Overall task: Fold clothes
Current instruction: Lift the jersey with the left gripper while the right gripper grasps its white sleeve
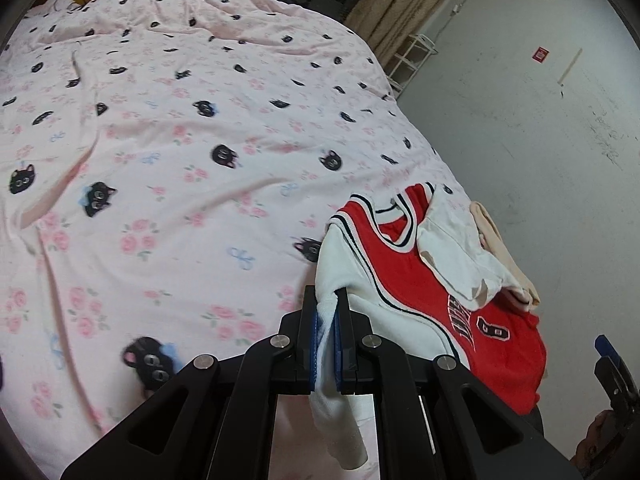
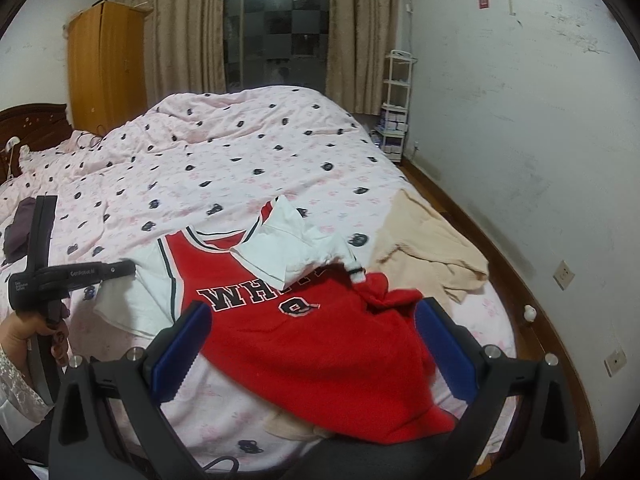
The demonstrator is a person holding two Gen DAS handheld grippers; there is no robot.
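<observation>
While folding has barely begun, the left hand-held gripper (image 1: 328,336) is pinching the white sleeve edge of a red and white jersey (image 2: 320,336) lying rumpled on the bed (image 2: 224,168) with its pink cat-print cover. Over the jersey, the right hand-held gripper (image 2: 312,344) is hovering with jaws wide apart, gripping nothing. Draped across the jersey's upper part, a white garment (image 2: 292,252) is lying unfolded, and beside the jersey a cream garment (image 2: 432,248) is waiting too. No folded pile is showing anywhere.
</observation>
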